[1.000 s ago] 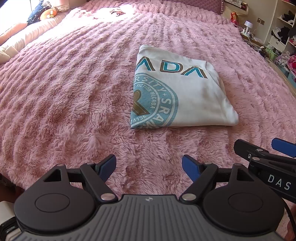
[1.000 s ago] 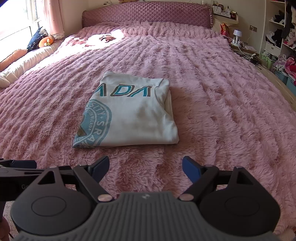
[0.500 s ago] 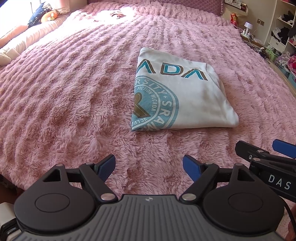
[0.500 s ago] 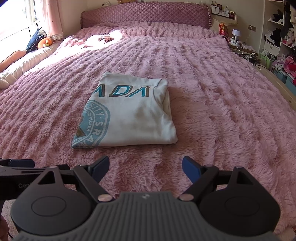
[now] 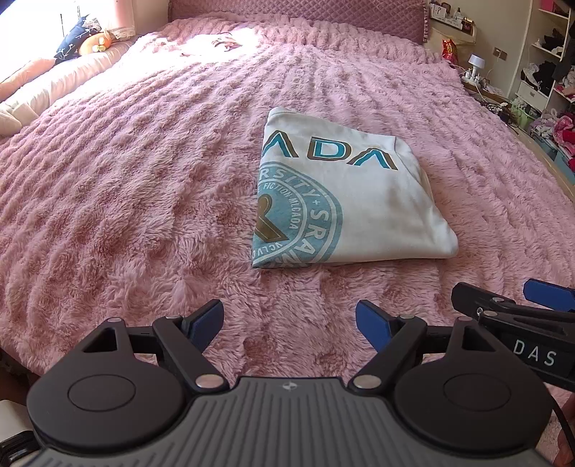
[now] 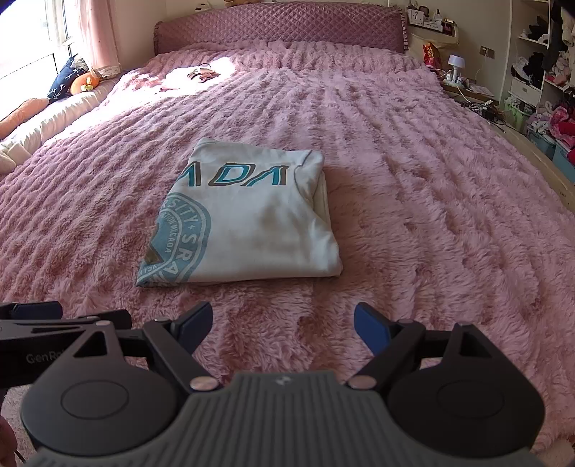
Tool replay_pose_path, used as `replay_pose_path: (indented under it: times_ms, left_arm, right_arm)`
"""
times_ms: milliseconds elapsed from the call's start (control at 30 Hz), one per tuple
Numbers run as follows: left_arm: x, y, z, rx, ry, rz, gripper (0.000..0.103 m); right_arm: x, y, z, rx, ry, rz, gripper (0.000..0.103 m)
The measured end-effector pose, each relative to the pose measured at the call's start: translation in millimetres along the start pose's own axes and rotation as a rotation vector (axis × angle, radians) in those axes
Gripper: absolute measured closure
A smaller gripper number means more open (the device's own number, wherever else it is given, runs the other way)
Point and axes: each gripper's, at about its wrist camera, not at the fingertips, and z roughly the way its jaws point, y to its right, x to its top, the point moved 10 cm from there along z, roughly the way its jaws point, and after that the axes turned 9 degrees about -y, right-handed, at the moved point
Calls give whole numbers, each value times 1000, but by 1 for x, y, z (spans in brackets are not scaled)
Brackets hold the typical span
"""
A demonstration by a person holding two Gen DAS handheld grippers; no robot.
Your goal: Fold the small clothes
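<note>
1. A bed (image 6: 413,186) is covered by a fluffy pink blanket (image 6: 107,201).
2. A quilted mauve headboard (image 6: 280,28) is seen behind.
3. Sunlight is cast from a left window (image 6: 32,39).
4. Cluttered shelves (image 6: 539,61) are ranged at right.

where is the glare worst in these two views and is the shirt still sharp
Left wrist view: the sunlit patch at the far end of the blanket is blown out; the folded shirt stays sharp, its print readable. Right wrist view: the same patch and the window are overexposed; fisheye bends the bed edges.
</note>
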Motion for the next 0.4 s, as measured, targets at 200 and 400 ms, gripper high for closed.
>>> replay_pose_path:
  times_ms: [200,400]
  left_arm:
    - [2,2,-2,-4,25,-2,7]
    - [1,0,2,13,-18,-9,6]
  right_arm:
    - [0,1,0,-3,0,6,21]
    - [-1,0,0,-2,1,4,21]
